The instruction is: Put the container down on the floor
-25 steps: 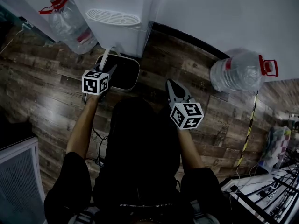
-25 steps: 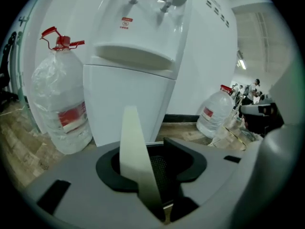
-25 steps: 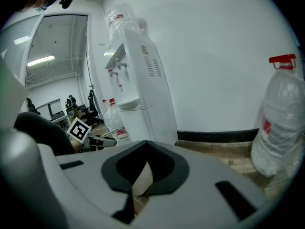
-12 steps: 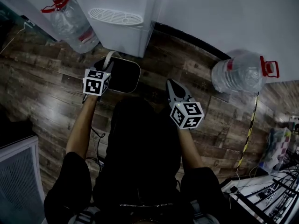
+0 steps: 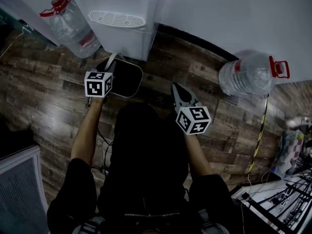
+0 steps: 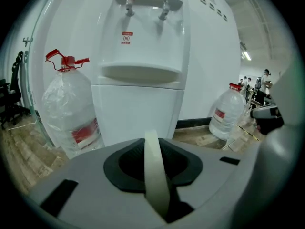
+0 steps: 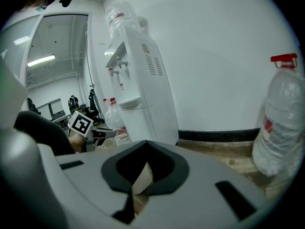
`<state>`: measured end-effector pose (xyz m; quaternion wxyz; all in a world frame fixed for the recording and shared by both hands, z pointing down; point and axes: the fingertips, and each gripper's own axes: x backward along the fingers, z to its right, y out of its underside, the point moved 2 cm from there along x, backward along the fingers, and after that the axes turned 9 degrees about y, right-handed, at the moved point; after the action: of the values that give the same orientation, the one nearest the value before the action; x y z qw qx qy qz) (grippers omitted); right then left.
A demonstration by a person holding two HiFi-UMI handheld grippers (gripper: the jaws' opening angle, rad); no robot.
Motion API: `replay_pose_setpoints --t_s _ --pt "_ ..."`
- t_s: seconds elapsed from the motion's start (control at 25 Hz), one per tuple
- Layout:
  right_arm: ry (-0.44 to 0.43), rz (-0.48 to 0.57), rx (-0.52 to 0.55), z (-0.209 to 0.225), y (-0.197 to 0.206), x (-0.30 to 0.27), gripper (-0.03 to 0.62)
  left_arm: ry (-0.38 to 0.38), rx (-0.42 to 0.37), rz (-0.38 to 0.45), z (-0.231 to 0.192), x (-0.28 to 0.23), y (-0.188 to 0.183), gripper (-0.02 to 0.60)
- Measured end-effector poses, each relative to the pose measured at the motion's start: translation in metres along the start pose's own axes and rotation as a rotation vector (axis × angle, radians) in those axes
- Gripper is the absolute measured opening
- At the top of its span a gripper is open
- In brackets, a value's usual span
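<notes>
The container point(image 5: 140, 77) is a dark, rounded bin with a pale rim, and it stands on the wooden floor in front of the water dispenser point(image 5: 122, 18). Its white handle point(image 5: 110, 61) stands upright. My left gripper point(image 5: 111, 70) is at that handle. In the left gripper view the handle point(image 6: 155, 175) runs as a pale strip between the jaws, which are closing around it. My right gripper point(image 5: 176, 88) hangs over the floor to the right of the container, with its jaws together and nothing in them.
A large water bottle point(image 5: 73, 26) with a red cap stands left of the dispenser. Another bottle point(image 5: 248, 74) lies at the right by the wall. A yellow-black cable point(image 5: 261, 130) and other clutter are at the lower right. A grey unit point(image 5: 17, 194) sits at the lower left.
My left gripper has edged forward onto the upright handle. The container and the right gripper have hardly moved.
</notes>
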<state>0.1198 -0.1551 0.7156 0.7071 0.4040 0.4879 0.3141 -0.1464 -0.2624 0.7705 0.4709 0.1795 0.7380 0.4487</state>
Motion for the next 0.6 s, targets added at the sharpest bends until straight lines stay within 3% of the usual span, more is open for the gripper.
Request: replay_pose_setpoints --t_s 0.6 --pt "0.048 -0.011 -0.015 0.015 0.004 0.001 0.009 -0.018 -0.010 0.042 -0.017 -0.040 -0.032 0.089"
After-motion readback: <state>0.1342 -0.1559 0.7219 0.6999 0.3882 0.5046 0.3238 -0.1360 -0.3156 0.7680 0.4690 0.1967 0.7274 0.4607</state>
